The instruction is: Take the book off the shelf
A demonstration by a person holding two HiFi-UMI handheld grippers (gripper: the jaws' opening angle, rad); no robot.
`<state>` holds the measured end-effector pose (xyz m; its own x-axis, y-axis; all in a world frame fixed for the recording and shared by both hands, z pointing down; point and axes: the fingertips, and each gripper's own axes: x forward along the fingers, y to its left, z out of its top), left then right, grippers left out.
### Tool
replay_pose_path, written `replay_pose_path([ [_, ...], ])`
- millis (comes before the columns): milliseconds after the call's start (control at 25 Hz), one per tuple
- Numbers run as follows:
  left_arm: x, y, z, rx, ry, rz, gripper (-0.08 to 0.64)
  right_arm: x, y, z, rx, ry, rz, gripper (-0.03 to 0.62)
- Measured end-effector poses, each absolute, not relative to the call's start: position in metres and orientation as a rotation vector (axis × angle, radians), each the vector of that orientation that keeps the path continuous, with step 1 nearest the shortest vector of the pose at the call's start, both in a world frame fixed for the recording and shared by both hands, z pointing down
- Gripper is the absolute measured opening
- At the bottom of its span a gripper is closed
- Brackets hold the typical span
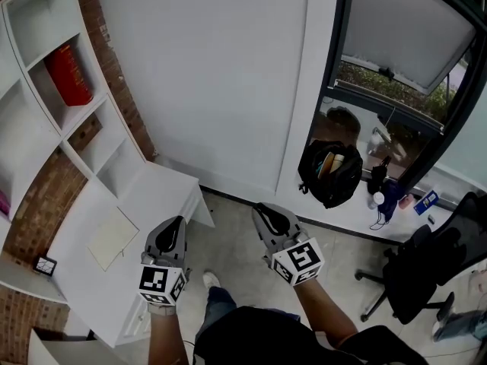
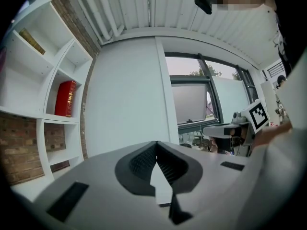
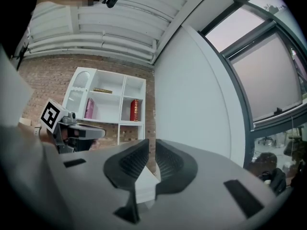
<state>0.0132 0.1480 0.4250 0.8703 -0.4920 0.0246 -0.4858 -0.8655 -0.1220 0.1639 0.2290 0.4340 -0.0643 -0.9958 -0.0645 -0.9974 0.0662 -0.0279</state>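
Note:
A red book (image 1: 68, 74) stands upright in a compartment of the white shelf (image 1: 46, 139) at the upper left. It also shows as the red book (image 2: 65, 98) in the left gripper view and, small and far off, as the red book (image 3: 135, 110) in the right gripper view. My left gripper (image 1: 171, 234) is held low beside the desk, well short of the shelf, its jaws shut with tips touching and nothing held. My right gripper (image 1: 270, 219) hovers over the floor to its right. Its jaws stand a narrow slit apart, with nothing between them.
A white desk (image 1: 163, 192) holding a pale sheet (image 1: 112, 238) sits below the shelf. A pink book (image 3: 89, 108) stands in another shelf compartment. A black backpack (image 1: 331, 172) leans by the window, and a black office chair (image 1: 426, 272) is at right. The person's legs are below.

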Motion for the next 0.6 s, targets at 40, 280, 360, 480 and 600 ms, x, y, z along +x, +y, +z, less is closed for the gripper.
replay_pose_path([
  [40, 0.015, 0.140, 0.426, -2.932, 0.768, -0.082, 0.001, 0.167, 0.221, 0.435, -2.105, 2.241, 0.031, 0.051],
  [280, 0.022, 0.078, 0.430, -2.945, 0.776, -0.071, 0.002, 0.176, 0.160, 0.434, -2.128, 2.244, 0.048, 0.051],
  [360, 0.023, 0.052, 0.429, -2.948, 0.780, -0.066, 0.001, 0.177, 0.135, 0.432, -2.130, 2.249, 0.043, 0.051],
  [480, 0.023, 0.013, 0.430, -2.958, 0.798, -0.056, 0.000, 0.175, 0.098, 0.429, -2.129, 2.266, 0.047, 0.051],
  [600, 0.023, -0.024, 0.433, -2.977, 0.809, -0.058, 0.000, 0.172, 0.062, 0.427, -2.131, 2.269, 0.036, 0.051],
])
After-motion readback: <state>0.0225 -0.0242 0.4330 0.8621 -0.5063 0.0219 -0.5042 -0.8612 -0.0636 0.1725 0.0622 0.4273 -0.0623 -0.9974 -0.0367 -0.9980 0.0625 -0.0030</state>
